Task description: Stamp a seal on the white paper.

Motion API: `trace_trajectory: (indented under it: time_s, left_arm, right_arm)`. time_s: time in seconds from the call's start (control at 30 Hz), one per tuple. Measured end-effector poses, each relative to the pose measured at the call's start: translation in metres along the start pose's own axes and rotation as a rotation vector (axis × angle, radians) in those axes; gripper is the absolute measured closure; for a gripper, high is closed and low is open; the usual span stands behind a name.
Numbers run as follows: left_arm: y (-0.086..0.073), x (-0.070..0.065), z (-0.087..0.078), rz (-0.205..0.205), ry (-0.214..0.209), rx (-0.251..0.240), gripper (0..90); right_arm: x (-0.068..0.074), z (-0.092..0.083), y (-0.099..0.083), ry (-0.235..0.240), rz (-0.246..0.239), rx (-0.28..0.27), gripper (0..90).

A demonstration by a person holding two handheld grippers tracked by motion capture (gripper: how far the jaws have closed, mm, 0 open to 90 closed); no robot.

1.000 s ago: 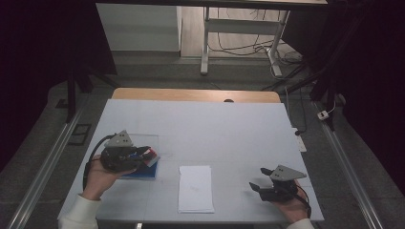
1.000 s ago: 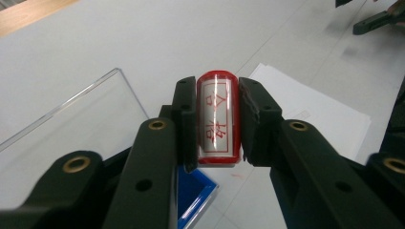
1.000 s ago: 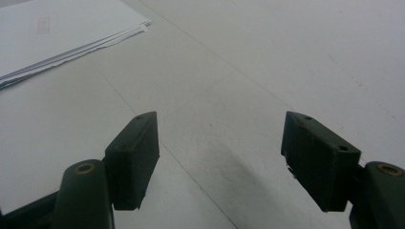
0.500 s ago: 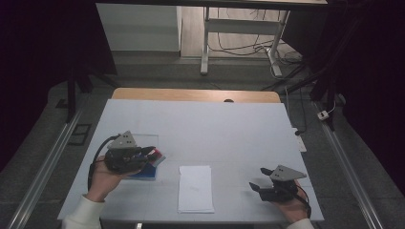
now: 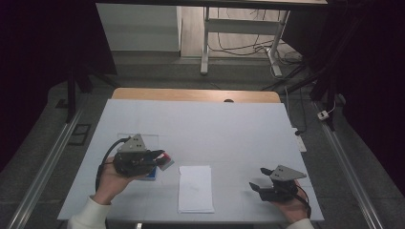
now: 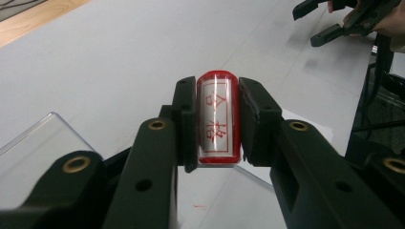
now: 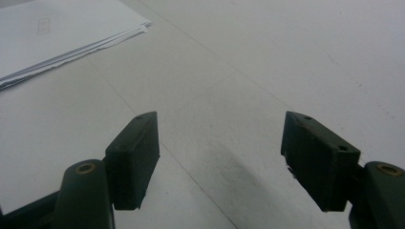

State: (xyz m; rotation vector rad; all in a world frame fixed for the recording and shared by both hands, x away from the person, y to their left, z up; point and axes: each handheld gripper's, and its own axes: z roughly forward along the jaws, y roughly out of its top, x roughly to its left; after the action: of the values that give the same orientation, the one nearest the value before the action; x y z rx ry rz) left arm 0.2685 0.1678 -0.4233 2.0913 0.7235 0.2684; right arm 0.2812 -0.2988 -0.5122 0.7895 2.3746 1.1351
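At the near edge of the counter (image 5: pixel 229 124), the right hand-held gripper (image 5: pixel 261 180) rests low in the person's hand, pointing left toward the paper (image 5: pixel 196 188), jaws spread wide with nothing between them; it has not shifted. Just beyond, the left hand-held gripper (image 5: pixel 160 157) is held level, pointing right, jaws clamped on the sides of a red stamp (image 6: pixel 218 118) whose characters face its camera. Since the earlier frames it has drifted right, away from the clear box (image 6: pixel 33 152) and nearer the paper.
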Motion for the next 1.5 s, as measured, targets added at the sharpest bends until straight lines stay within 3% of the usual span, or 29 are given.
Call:
trace_trajectory:
  time_s: [0.97,1.5]
  left_arm:
    - [0.009,-0.034,0.06,0.076,-0.092,0.104,70.3]
    - [0.01,-0.047,0.088,0.12,-0.093,0.185,70.3]
  right_arm:
    - [0.0,0.002,-0.001,0.013,-0.002,0.008,28.8]
    - [0.0,0.002,-0.001,0.011,-0.001,0.008,28.9]
